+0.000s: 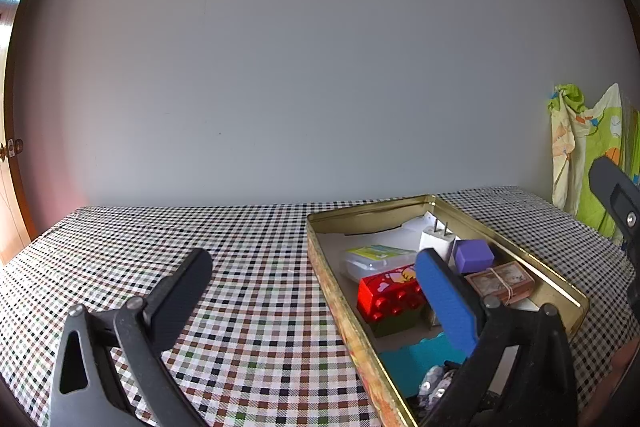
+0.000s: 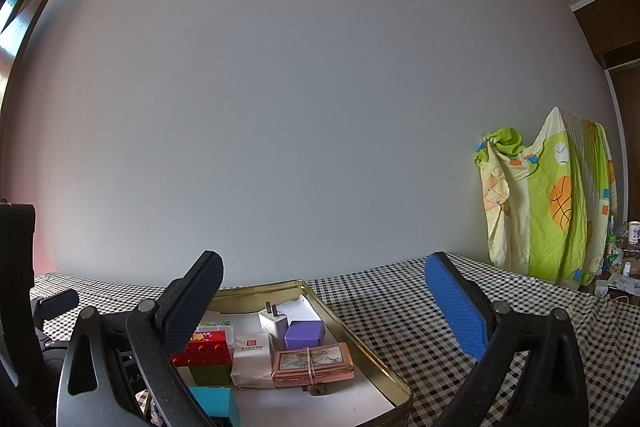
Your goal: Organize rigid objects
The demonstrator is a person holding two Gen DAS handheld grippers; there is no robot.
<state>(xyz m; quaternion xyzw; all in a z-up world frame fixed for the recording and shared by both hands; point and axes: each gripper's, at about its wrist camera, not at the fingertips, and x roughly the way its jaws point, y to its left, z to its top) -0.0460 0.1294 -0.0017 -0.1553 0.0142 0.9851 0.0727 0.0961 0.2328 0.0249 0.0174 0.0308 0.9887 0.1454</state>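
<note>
Both claws, left claw [image 1: 312, 287] and right claw [image 2: 324, 291], gape empty over the checked-cloth worktop [image 1: 260, 267]; the rigid oddments already sit packed inside the shallow gold metal tin [image 2: 360, 339], so sorting looks nearly done.

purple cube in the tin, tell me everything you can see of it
The purple cube is a small, matte, solid-looking block with slightly rounded edges, plastic or foam by its look. It sits upright and level inside the gold tin, near the far right wall. The white charger plug stands close on its left, and the rubber-banded card pack lies just in front. Whether it touches either is unclear. Neither pair of tongs holds it.
</note>
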